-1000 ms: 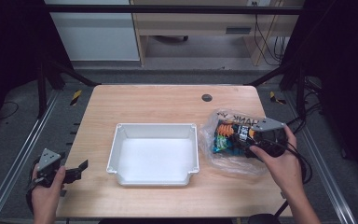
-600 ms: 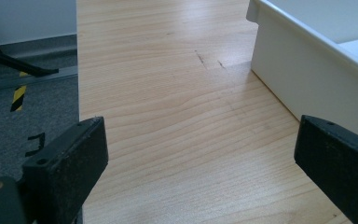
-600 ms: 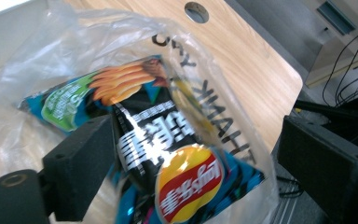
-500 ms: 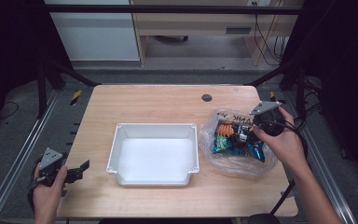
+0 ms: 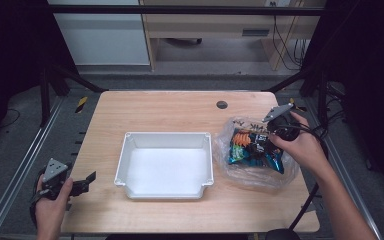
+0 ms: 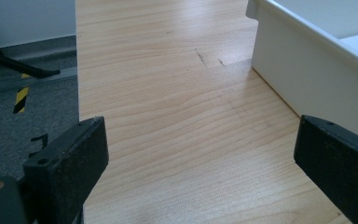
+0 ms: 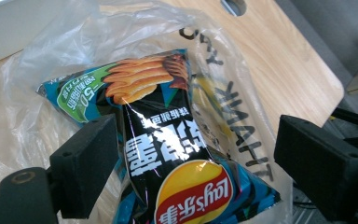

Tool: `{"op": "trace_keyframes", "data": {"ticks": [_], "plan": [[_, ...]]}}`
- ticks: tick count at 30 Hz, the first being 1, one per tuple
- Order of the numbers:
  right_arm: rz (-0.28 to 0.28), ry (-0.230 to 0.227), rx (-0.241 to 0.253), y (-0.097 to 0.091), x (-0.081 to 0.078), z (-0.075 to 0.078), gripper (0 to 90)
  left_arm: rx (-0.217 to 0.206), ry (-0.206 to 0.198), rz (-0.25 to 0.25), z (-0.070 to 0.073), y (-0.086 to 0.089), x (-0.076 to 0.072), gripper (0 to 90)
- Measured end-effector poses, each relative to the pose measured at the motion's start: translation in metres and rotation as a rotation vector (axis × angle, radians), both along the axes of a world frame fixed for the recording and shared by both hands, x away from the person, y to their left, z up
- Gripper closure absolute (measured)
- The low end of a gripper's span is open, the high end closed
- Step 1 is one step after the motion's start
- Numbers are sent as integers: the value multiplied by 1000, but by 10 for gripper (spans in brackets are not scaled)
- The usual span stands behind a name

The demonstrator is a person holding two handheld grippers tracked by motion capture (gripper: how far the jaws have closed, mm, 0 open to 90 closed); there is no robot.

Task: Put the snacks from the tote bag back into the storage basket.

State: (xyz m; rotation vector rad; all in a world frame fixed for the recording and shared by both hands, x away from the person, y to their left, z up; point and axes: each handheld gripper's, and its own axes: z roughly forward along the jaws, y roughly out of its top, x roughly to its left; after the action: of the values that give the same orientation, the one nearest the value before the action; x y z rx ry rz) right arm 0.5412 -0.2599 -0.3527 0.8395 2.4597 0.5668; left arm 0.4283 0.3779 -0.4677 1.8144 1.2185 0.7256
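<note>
Inside crinkled clear bag [image 7: 42,84], glossy chip packet [image 7: 168,154], seemingly puffed.

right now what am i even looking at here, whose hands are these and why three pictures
A person sits at a wooden table and holds a hand tool with two black jaws in each hand; there is no robot arm. The high view looks down from above. The other two come from small cameras riding on each tool, looking along its jaws.

On the table are a white tray and a clear plastic bag with a chip packet inside.

The left gripper rests near the table's near left corner, jaws open over bare wood beside the tray. The right gripper is over the bag; its jaws have just been closing, with the packet between them, but I cannot tell that they press on it yet.
</note>
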Motion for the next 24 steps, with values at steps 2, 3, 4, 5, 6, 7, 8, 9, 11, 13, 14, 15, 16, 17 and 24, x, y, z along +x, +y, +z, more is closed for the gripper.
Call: {"op": "trace_keyframes", "data": {"ticks": [2,3,4,5,6,7,8,9,11,13,14,15,16,17,24], "plan": [[5,8,-9,2,3,-2,141,2,1,2,1,0,-1,26],[9,15,-8,2,5,-3,141,-4,0,5,1,-1,0,26],[21,27,-13,3,6,-5,138,2,3,5,1,-2,0,26],[21,27,-13,3,6,-5,138,3,2,5,0,-3,1,26],[24,32,-16,4,7,-5,132,11,6,-1,0,-3,2,26],[29,33,-18,4,9,-6,127,11,7,1,0,-4,2,26],[34,43,-15,4,10,-8,123,12,9,1,0,-5,2,26],[35,48,-19,5,11,-9,114,13,10,0,-1,-5,2,26],[25,60,-33,6,14,-13,105,23,12,-3,-1,-4,1,26],[31,67,-41,7,16,-16,92,12,9,0,-1,-3,0,26],[30,77,-41,8,18,-17,85,10,9,-1,-1,-3,0,26],[33,85,-39,8,19,-18,80,11,10,-2,-1,-2,0,26],[40,94,-38,8,20,-19,75,10,11,-3,-1,-2,-1,26],[44,103,-38,8,21,-20,74,7,10,-2,-2,-2,-1,26],[105,162,-68,16,28,-32,83,9,-5,-5,1,-3,-1,26]]}}
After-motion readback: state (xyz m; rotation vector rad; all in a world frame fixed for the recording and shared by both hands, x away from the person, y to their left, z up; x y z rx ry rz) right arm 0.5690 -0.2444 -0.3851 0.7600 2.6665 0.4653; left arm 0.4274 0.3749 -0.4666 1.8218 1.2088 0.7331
